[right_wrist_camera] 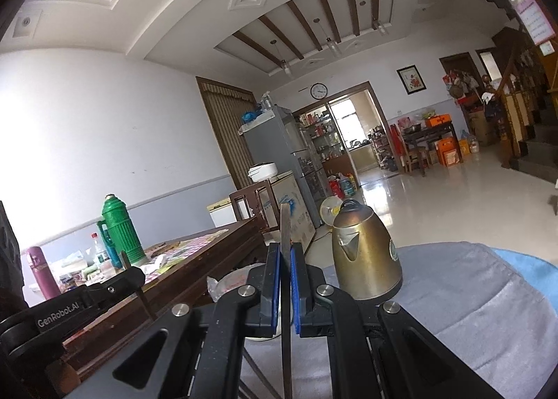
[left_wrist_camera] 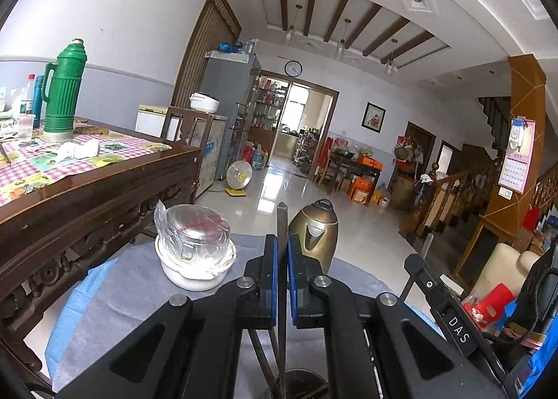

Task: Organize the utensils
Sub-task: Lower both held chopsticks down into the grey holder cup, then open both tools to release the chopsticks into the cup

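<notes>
Two grippers are at work, and each is clamped on one thin dark stick, most likely a chopstick. In the left wrist view our left gripper (left_wrist_camera: 282,259) pinches its chopstick (left_wrist_camera: 281,224) between the blue pads (left_wrist_camera: 274,280). The stick stands nearly upright, and its lower end runs down toward a round dark holder (left_wrist_camera: 300,383) at the bottom edge, where other sticks already lean. We judge that we hold it vertical so it can slide straight in.

In the right wrist view our right gripper (right_wrist_camera: 285,261) grips its own chopstick (right_wrist_camera: 285,224) the same way, upright and pinched at mid-length, which leaves both ends free for aiming. We cannot see where its lower end points.

Both hands hover over the small table under a grey cloth (left_wrist_camera: 115,294). A brass kettle (left_wrist_camera: 315,235) stands just beyond the sticks and a white bowl under plastic wrap (left_wrist_camera: 195,259) sits to its left, so we have to lower carefully between them.
</notes>
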Demonstrator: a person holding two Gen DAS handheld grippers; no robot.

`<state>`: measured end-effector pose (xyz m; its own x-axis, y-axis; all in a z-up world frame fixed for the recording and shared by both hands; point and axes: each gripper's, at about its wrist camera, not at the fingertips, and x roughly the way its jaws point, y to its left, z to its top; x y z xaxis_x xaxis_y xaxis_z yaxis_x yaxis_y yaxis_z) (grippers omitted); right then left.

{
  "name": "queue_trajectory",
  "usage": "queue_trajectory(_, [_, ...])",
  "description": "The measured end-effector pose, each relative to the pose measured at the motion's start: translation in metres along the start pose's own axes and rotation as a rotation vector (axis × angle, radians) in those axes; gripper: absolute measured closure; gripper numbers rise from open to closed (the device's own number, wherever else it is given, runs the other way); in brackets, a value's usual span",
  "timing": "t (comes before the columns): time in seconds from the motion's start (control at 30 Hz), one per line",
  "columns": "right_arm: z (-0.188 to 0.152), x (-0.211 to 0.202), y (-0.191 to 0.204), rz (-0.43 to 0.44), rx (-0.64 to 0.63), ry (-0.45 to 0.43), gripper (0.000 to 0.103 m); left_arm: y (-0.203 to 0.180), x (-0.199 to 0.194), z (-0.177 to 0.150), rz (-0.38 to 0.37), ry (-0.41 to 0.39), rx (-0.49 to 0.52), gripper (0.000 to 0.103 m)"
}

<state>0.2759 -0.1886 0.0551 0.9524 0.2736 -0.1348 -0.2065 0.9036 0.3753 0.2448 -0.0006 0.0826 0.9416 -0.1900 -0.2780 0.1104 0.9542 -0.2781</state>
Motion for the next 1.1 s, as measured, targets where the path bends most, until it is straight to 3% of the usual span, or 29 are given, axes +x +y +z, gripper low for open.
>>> queue_trajectory(1.1, [-0.036, -0.019, 0.003, -0.014, -0.059, 0.104, 0.097, 0.002, 0.008, -0.035, 0.05, 0.172, 0.017, 0.097])
